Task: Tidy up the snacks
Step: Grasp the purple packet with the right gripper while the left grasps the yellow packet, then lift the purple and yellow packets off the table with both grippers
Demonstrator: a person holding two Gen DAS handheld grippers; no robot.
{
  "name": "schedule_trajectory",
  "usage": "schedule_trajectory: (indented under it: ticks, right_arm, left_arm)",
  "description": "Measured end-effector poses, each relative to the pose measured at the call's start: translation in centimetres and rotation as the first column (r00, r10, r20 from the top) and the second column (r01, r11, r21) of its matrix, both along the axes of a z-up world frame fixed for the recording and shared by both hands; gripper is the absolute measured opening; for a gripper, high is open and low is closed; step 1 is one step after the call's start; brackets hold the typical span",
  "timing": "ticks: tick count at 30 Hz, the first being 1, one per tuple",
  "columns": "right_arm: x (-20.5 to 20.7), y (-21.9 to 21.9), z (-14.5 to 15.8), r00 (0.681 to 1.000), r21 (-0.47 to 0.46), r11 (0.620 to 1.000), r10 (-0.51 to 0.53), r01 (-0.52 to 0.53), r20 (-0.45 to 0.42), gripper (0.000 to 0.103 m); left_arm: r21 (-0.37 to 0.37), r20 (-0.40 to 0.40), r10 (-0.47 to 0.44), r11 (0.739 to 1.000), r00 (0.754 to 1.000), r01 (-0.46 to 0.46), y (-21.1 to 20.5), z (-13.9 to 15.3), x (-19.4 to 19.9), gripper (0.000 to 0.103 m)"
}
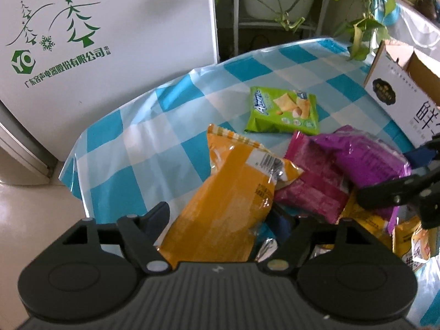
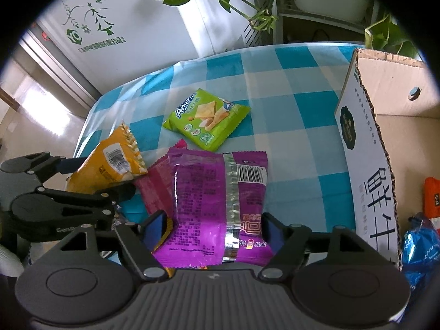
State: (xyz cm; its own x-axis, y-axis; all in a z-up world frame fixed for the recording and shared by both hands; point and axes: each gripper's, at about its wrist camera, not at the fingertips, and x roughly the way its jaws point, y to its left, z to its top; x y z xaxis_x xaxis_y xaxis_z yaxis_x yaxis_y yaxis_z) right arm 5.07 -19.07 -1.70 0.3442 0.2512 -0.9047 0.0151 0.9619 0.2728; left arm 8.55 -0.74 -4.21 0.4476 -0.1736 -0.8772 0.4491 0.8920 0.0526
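Note:
My left gripper is shut on a yellow-orange snack bag, which stands tilted up between its fingers. That bag and the left gripper also show at the left of the right wrist view. My right gripper is shut on a purple snack bag, its blue pads against both edges. The purple bag rests partly on a pink bag, with the right gripper around it. A green cracker pack lies flat farther back.
An open cardboard box stands at the right, with an orange pack and a blue pack inside. More yellow packs lie near the front. The blue-checked tablecloth ends near a white fridge; potted plants stand behind.

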Motion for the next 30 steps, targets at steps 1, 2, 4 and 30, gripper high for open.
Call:
schedule_trajectory:
  ticks: [1, 2, 4, 30]
  right_arm:
    - [0.0, 0.0, 0.0, 1.000, 0.001, 1.000, -0.002, 0.002, -0.001, 0.080]
    - [0.0, 0.0, -0.1, 1.000, 0.001, 1.000, -0.002, 0.002, -0.002, 0.079]
    - [-0.1, 0.1, 0.0, 1.000, -0.004, 1.000, -0.001, 0.001, 0.000, 0.076]
    - [-1.0, -0.2, 2.9, 0.995, 0.013, 1.000, -0.001, -0.001, 0.101, 0.069]
  left_arm:
    - [-0.008, -0.005, 0.000, 1.000, 1.000, -0.001, 0.0, 0.1, 0.0, 0.068]
    - [-0.003, -0.001, 0.003, 1.000, 1.000, -0.003, 0.0, 0.2, -0.1, 0.065]
    - [0.007, 0.006, 0.003, 1.000, 1.000, -0.003, -0.1, 0.2, -0.3, 0.065]
    - [-0.102, 0.073, 0.156, 0.984, 0.985, -0.148, 1.2, 3.8, -1.0, 0.061]
